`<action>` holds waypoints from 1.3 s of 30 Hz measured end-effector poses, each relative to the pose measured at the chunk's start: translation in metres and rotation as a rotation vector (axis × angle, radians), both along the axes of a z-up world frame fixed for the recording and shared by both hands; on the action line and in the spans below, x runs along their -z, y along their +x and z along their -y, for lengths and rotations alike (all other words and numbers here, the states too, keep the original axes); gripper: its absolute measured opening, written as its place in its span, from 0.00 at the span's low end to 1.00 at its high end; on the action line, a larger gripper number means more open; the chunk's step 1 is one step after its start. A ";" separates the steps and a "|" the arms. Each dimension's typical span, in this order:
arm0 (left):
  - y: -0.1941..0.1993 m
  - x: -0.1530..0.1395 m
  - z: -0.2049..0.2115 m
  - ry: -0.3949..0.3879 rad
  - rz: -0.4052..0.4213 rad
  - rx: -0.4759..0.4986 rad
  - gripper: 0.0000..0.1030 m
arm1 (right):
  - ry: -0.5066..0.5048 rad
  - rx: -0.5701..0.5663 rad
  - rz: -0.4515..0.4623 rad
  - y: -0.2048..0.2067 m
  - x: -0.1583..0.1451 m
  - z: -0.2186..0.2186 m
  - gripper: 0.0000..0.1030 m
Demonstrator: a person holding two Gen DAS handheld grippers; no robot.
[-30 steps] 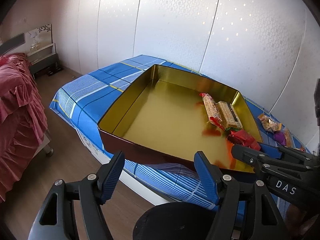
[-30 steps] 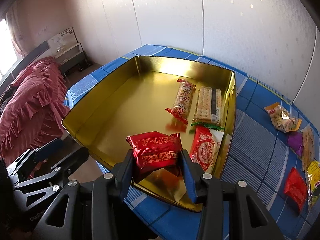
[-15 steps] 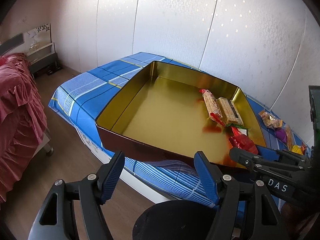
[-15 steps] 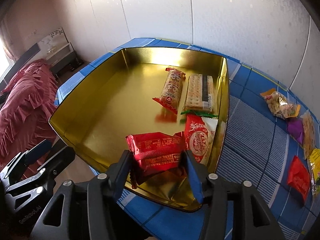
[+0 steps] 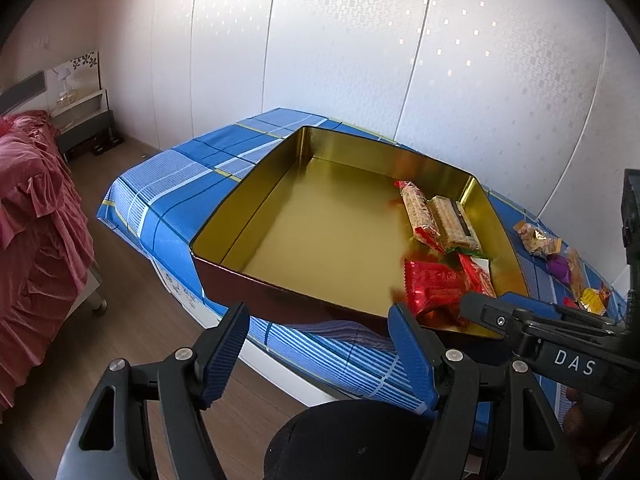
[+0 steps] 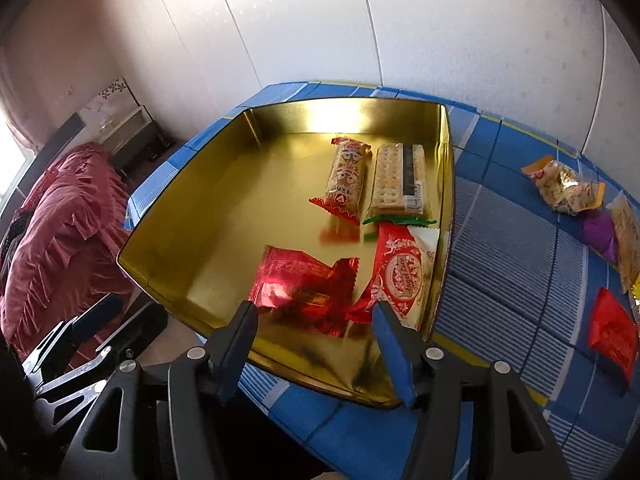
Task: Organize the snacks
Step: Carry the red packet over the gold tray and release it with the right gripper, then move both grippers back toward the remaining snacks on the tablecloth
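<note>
A gold tin tray [image 6: 168,216] [image 5: 256,204] sits on a blue checked cloth. Inside lie a long biscuit pack [image 6: 347,178], a cracker pack [image 6: 398,180], a red-and-white pack [image 6: 400,276] and a shiny red packet [image 6: 304,286] [image 5: 434,284]. My right gripper [image 6: 316,328] hovers over the tray's near rim; its jaws are opening and the red packet lies free just beyond them. My left gripper [image 5: 320,336] stands open and empty before the tray's near wall. The right gripper [image 5: 520,316] shows at the lower right of the left wrist view.
Several loose snack packs lie on the cloth right of the tray: a gold bag [image 6: 566,188], a purple one [image 6: 598,232], a red one [image 6: 612,332]. A bed with a red cover [image 6: 60,240] stands left, across a strip of wooden floor [image 5: 120,320].
The right gripper's jaws have spread and let go of the red packet, which now lies in the tray. The right gripper rolled slightly. The left gripper has stayed as it was.
</note>
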State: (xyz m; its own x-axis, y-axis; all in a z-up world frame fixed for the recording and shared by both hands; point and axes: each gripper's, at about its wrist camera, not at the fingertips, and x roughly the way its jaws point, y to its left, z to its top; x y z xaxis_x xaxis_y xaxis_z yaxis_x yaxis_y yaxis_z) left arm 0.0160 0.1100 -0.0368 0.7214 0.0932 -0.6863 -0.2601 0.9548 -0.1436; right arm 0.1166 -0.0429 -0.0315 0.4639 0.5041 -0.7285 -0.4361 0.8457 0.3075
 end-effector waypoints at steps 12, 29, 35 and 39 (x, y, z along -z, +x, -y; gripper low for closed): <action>0.000 -0.001 0.004 0.010 -0.005 0.030 0.70 | -0.005 0.066 0.103 -0.018 -0.020 0.016 0.59; 0.018 -0.032 0.051 0.067 0.012 0.214 0.70 | -0.029 0.351 0.071 -0.028 0.007 0.162 0.59; 0.042 -0.060 0.095 0.043 0.028 0.355 0.70 | -0.066 0.446 0.043 -0.036 0.029 0.216 0.59; 0.070 -0.075 0.127 -0.037 -0.017 0.439 0.70 | -0.065 0.472 0.044 -0.043 0.040 0.239 0.59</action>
